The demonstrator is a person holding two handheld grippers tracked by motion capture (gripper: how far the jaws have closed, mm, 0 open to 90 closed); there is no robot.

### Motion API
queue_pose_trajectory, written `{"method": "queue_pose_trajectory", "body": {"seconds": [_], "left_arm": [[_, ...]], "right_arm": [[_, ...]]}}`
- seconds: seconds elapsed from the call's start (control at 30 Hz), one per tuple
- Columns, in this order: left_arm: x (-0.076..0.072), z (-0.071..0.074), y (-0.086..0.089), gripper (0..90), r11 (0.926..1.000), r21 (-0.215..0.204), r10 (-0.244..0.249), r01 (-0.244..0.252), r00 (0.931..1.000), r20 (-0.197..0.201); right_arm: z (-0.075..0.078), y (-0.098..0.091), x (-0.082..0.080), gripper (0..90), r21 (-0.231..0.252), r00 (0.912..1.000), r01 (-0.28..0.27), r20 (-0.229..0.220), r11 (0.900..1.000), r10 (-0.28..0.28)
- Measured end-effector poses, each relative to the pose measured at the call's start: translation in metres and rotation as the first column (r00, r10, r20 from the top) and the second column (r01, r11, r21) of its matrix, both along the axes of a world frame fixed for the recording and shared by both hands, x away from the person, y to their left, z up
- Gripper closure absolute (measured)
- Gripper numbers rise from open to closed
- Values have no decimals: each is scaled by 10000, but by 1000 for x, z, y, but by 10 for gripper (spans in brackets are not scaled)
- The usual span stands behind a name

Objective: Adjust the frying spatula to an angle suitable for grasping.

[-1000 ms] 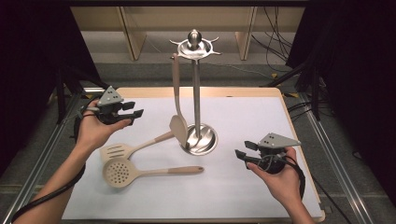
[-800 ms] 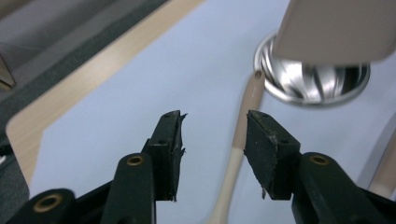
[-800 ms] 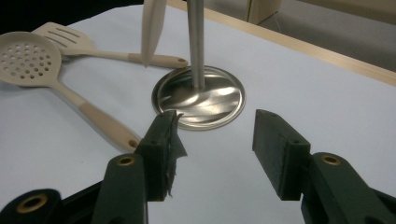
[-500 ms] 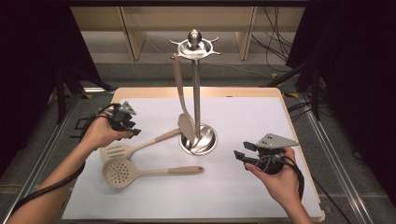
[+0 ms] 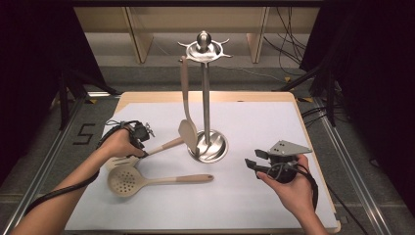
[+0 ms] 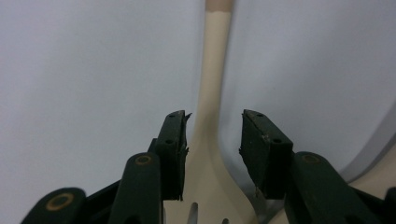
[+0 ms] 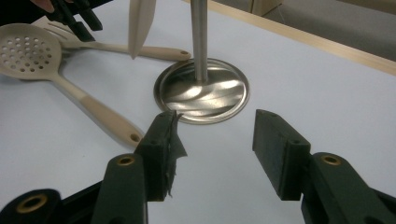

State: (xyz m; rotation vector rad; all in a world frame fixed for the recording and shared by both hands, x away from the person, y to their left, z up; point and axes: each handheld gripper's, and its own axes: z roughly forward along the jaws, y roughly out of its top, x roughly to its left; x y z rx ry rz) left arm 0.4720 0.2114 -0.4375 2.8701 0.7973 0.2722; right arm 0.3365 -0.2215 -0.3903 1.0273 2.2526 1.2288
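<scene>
Your left gripper (image 5: 138,139) sat low at left of high view, over slotted turner (image 6: 212,154). Jaws had just been closing; now part-open, straddling turner's neck, pads not touching it. Turner flat on mat (image 5: 254,122), handle toward stand (image 5: 206,98). Skimmer (image 5: 147,180) just below it. Spatula (image 5: 186,107) hung on stand. Your right gripper (image 5: 255,164) at lower right, jaws wide, empty.

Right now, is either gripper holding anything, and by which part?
Nothing is held. The left gripper straddles the slotted spatula at its neck, pads not touching; the right gripper is open.
</scene>
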Motion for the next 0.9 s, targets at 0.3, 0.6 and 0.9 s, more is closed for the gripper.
{"method": "queue_pose_trajectory", "body": {"seconds": [0.3, 0.6, 0.9], "left_arm": [[11, -11, -6, 592, 9992, -376, 98, -110, 9994, -339], [16, -19, -12, 594, 9980, -510, 347, -371, 9983, -470], [23, -20, -14, 630, 9999, -38, -170, 168, 9959, -884]], "right_arm": [[-1, 1, 0, 508, -45, 10000, -58, -64, 10000, 57], [-1, 1, 0, 508, -26, 9999, -52, -130, 10000, 51], [-1, 1, 1, 508, -53, 9999, -103, -8, 9999, 103]]}}
